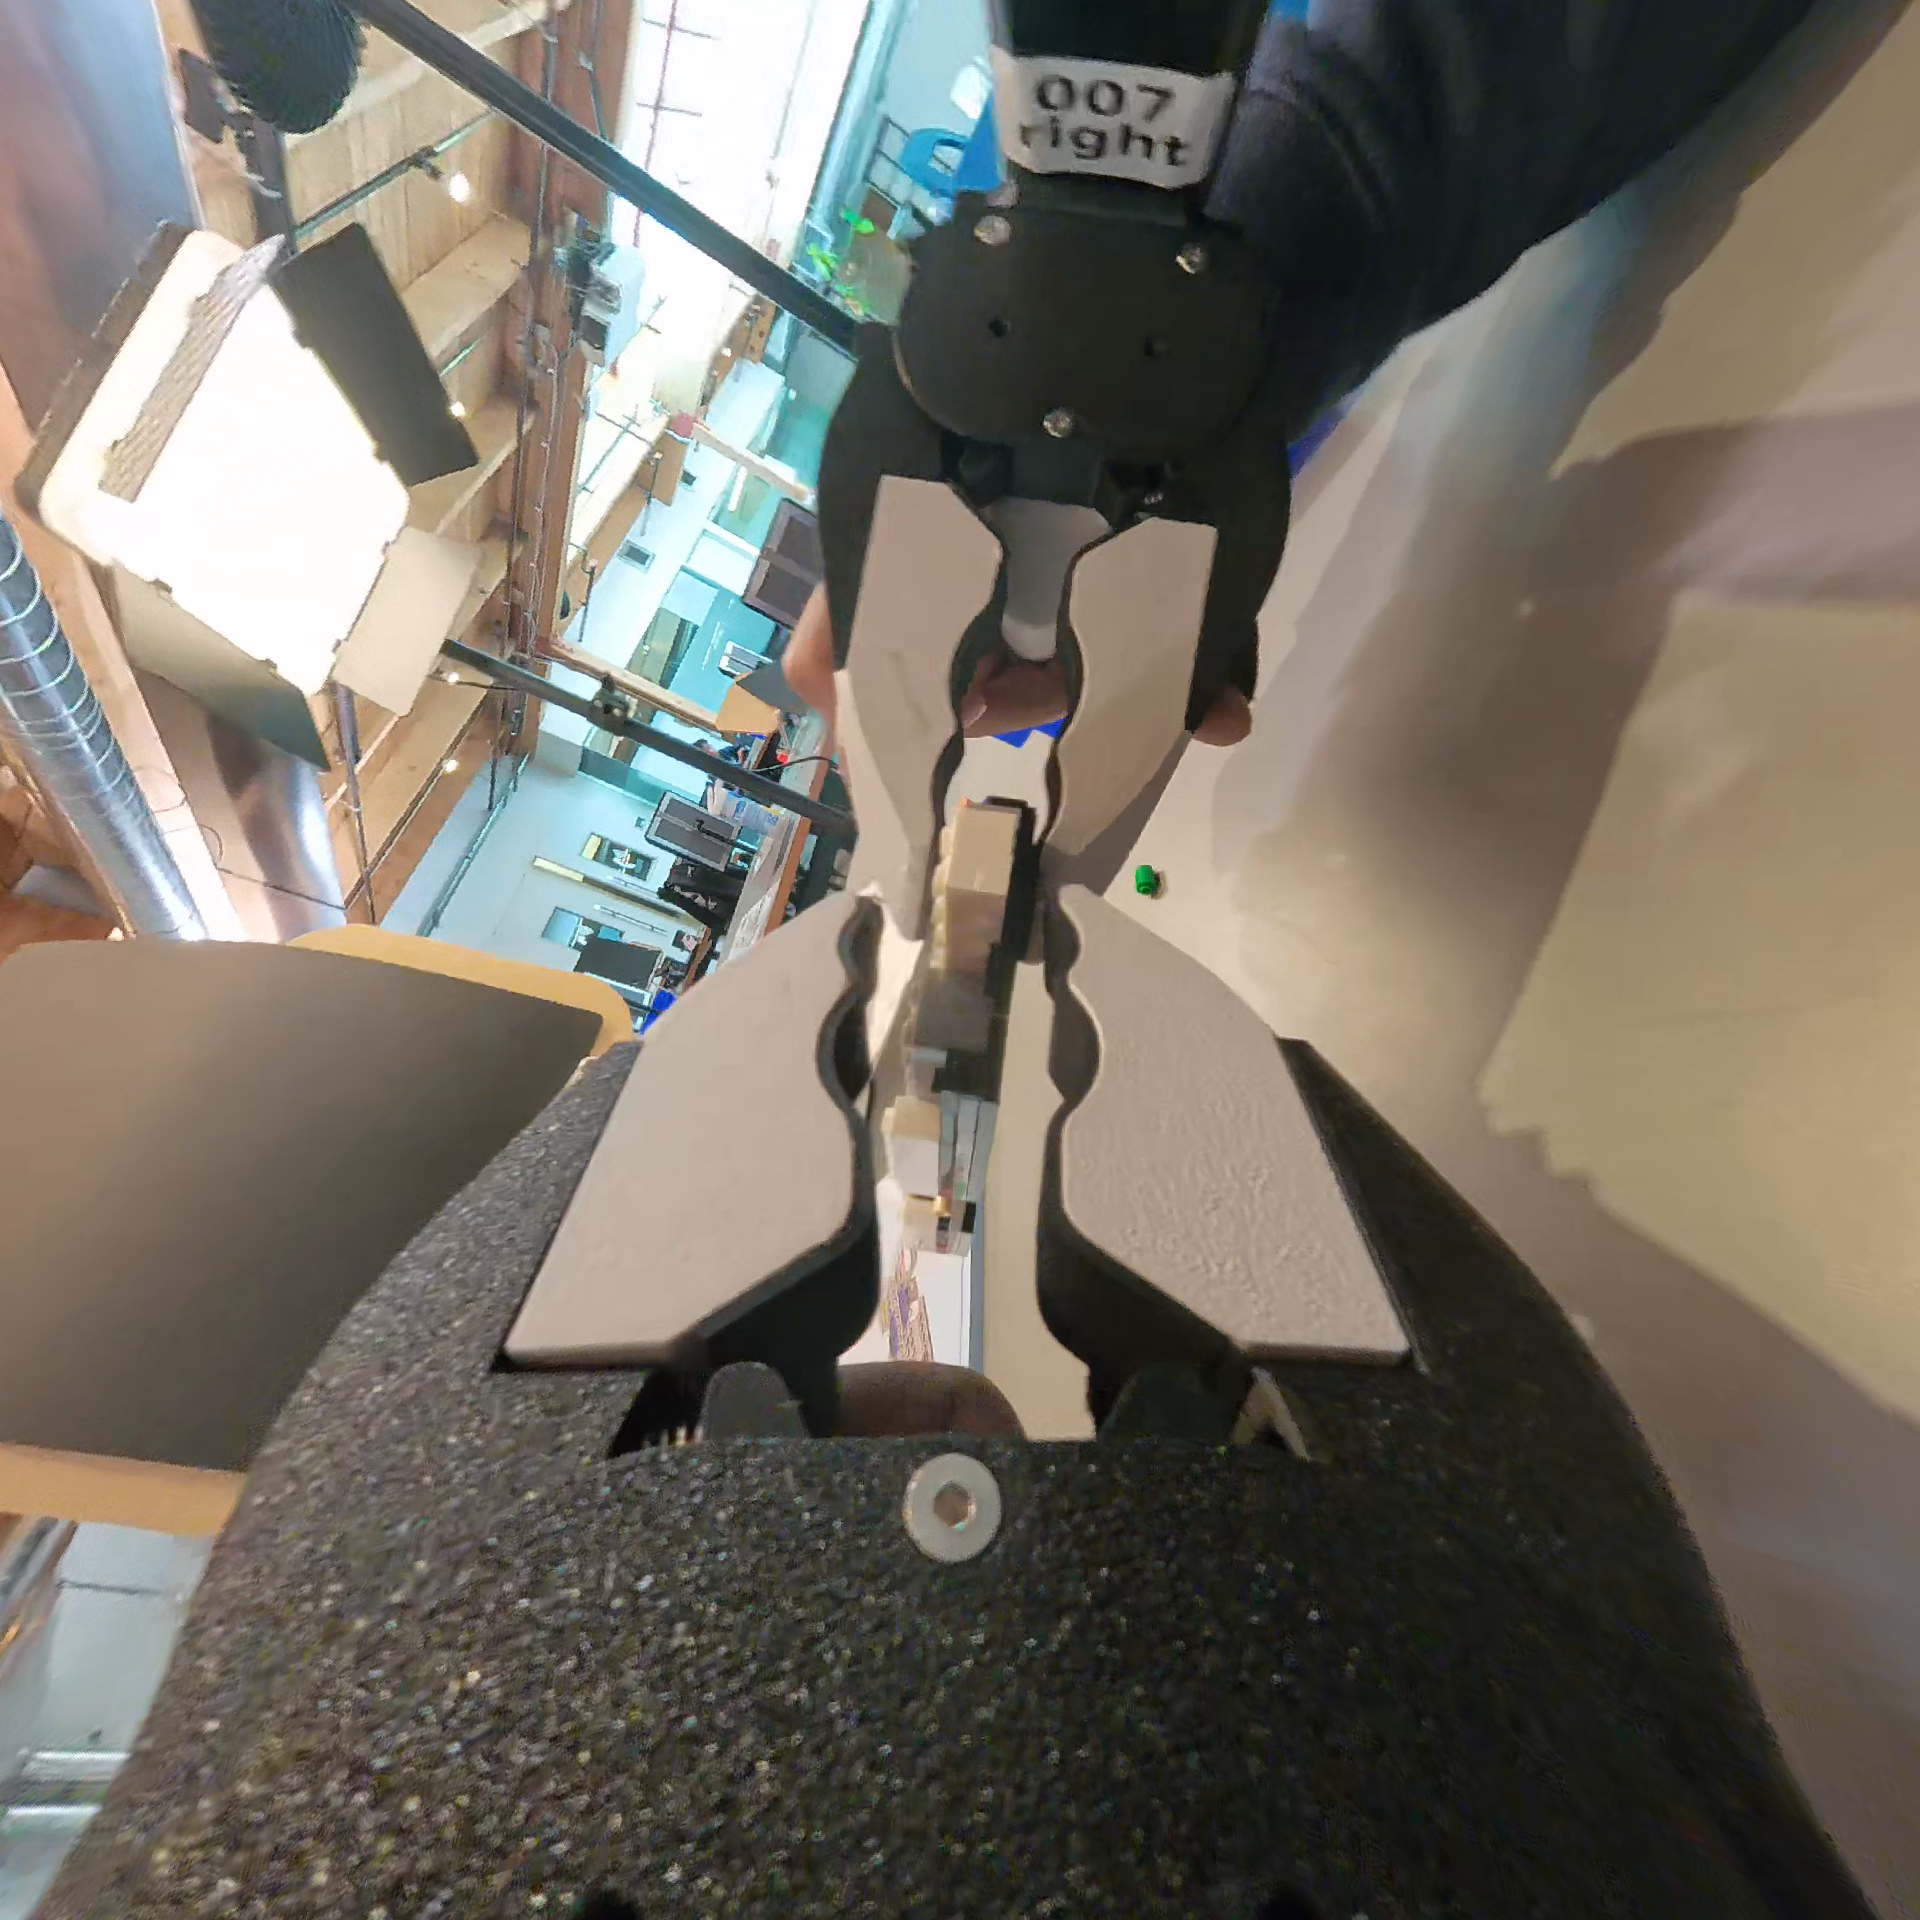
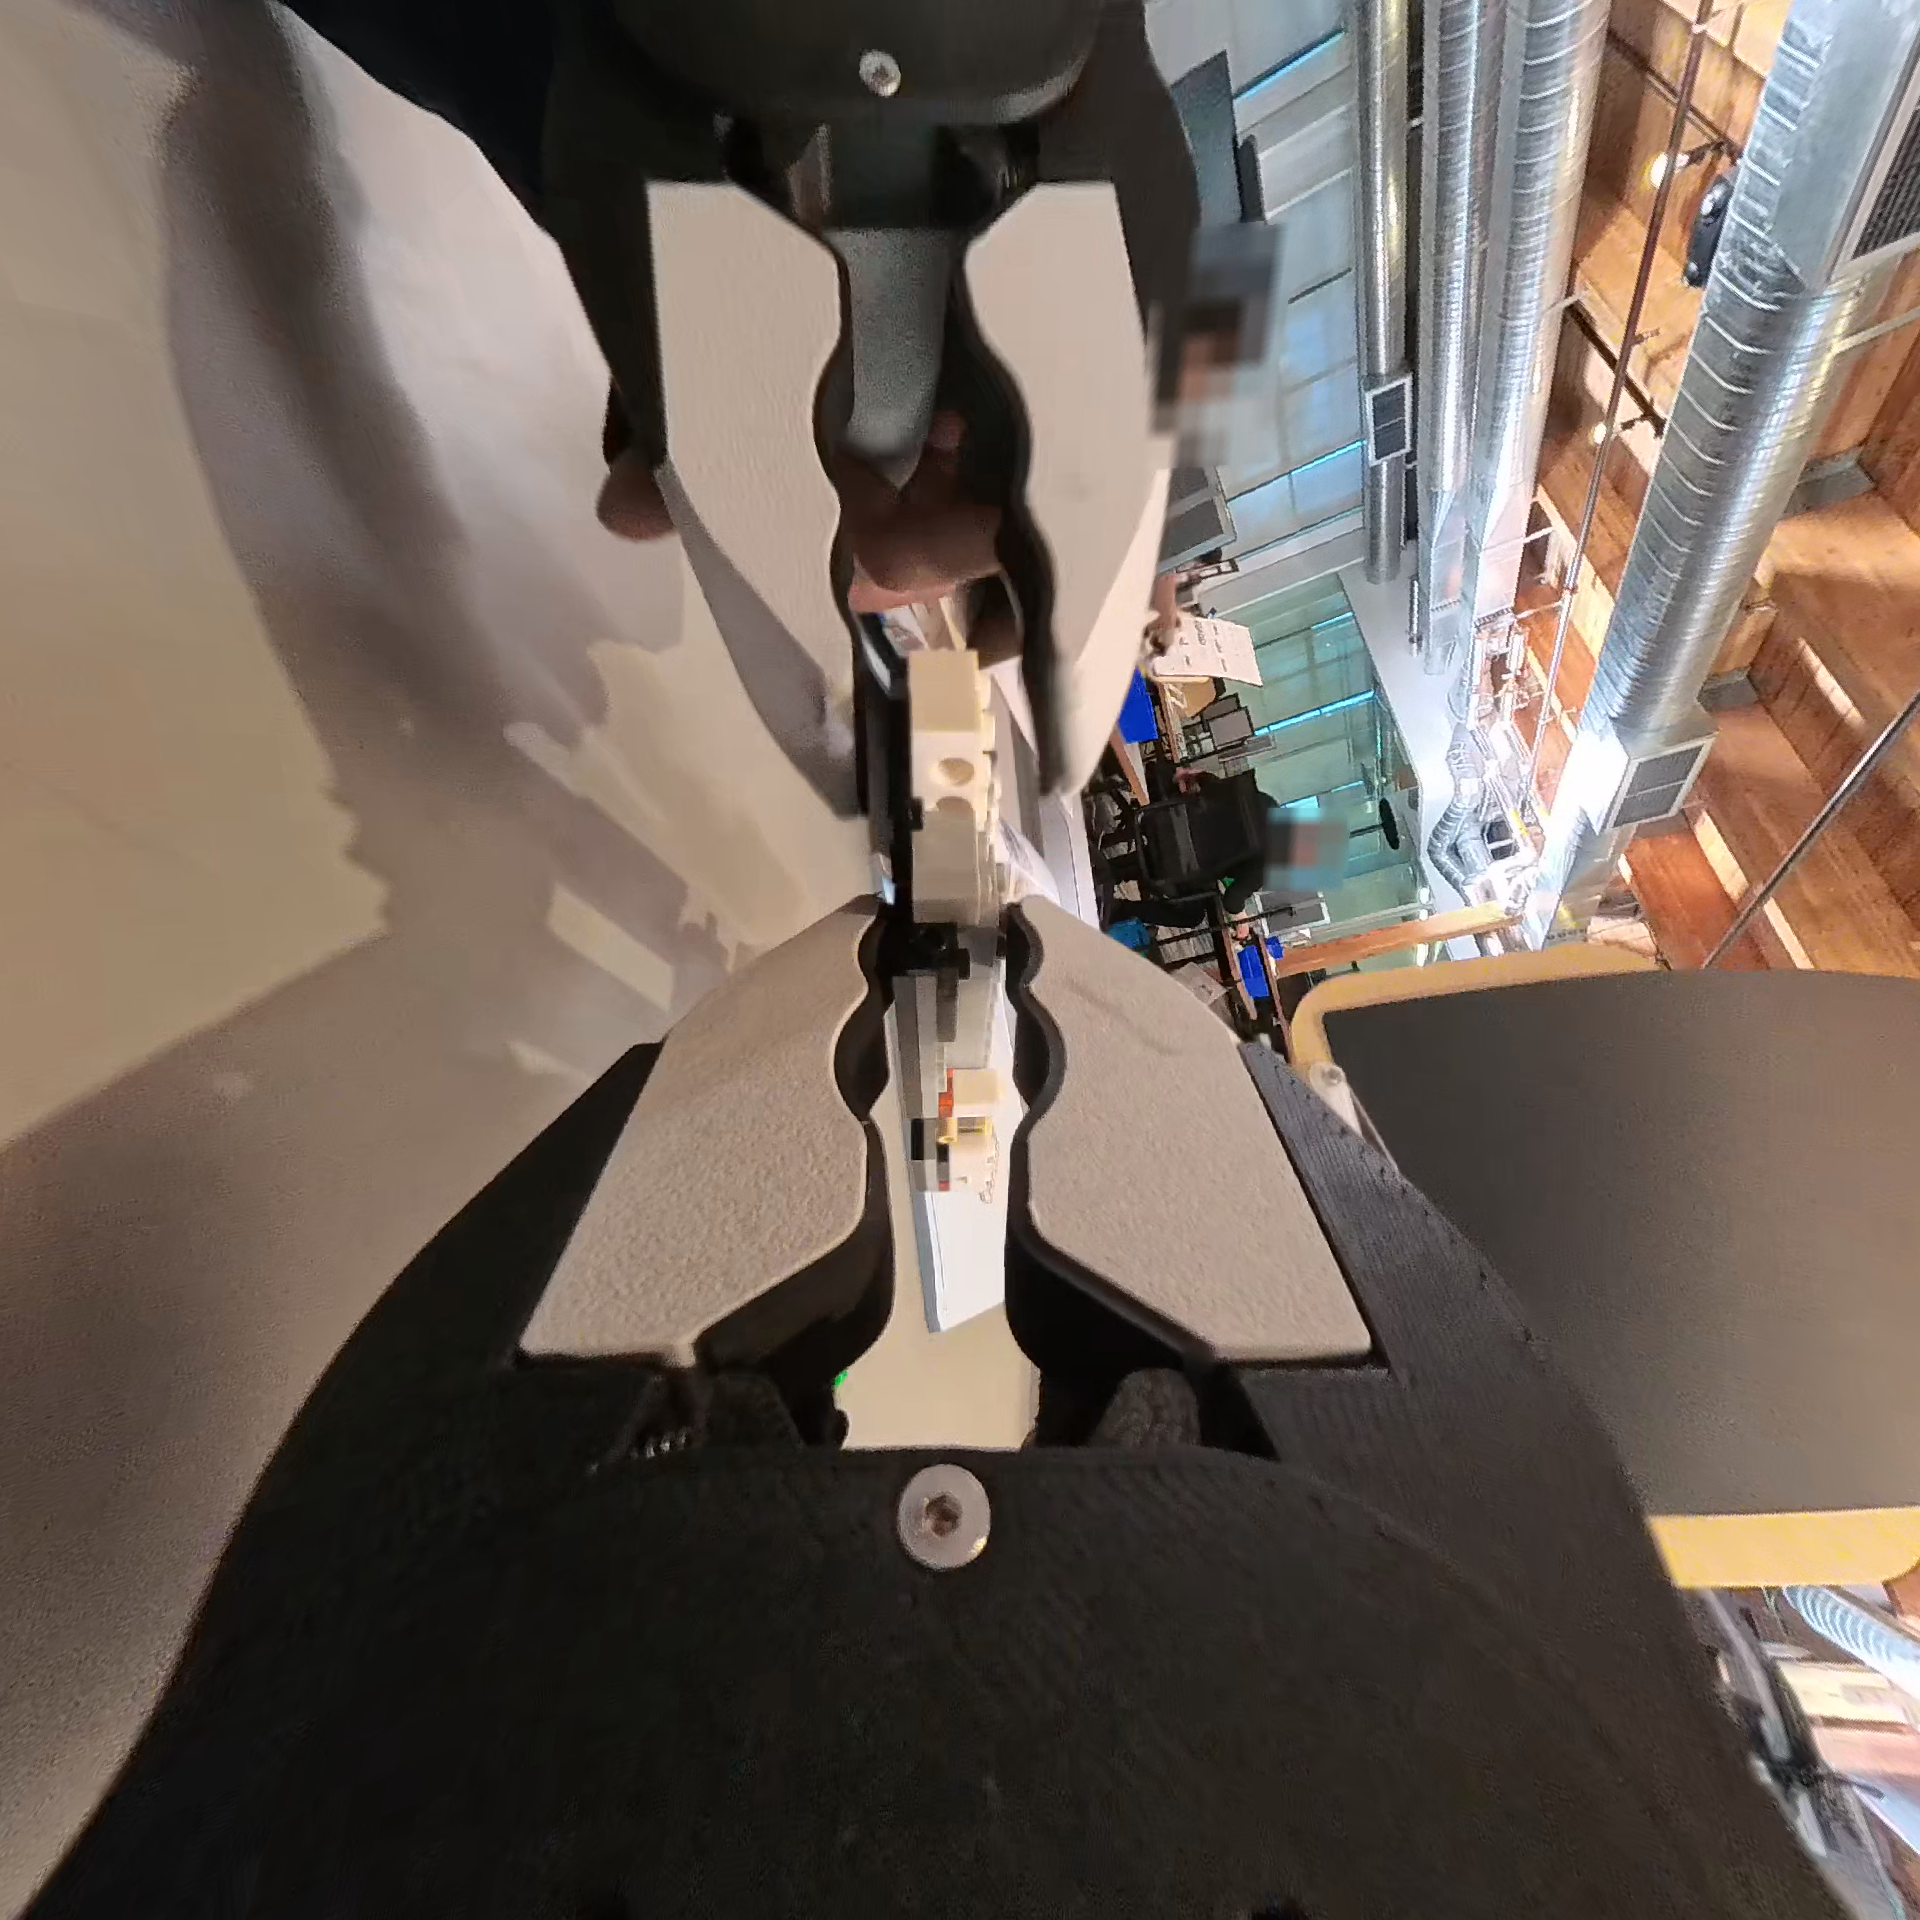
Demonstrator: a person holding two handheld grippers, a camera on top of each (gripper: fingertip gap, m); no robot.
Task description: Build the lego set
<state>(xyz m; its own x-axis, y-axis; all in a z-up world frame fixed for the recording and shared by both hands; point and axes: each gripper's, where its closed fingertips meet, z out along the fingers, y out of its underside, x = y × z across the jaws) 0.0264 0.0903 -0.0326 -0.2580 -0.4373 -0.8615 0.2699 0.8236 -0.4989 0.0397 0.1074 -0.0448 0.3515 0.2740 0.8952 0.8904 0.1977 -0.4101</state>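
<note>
1. Two hand-held claws meet nose to nose over a white tabletop (image 1: 1455, 831), w/ a small white-and-black brick build (image 1: 982, 883) caught between them. It appears to be lifted clear of the surface.
2. Right gripper (image 2: 948, 930): pinching the near end of the build, pads pressed on its black and white faces.
3. Left gripper (image 1: 971, 925): jaws spread. The build's other end sits between its fingers (image 1: 1091, 997), but there is daylight on either side, so no hold there.
4. Risk: all the weight hangs on one narrow pinch at the build's end. A twist or a bump from the spread fingers could lever it loose or pop bricks apart.
5. Risk: the fingertips of both claws overlap. Any sideways move could knock one against the other.
6. Room: tight between the claws, freer out over the bare tabletop. A tiny green piece (image 1: 1146, 880) lies alone there, well apart from the build. A black chair (image 1: 260, 1143) stands past the table's edge, on the left claw's side.
</note>
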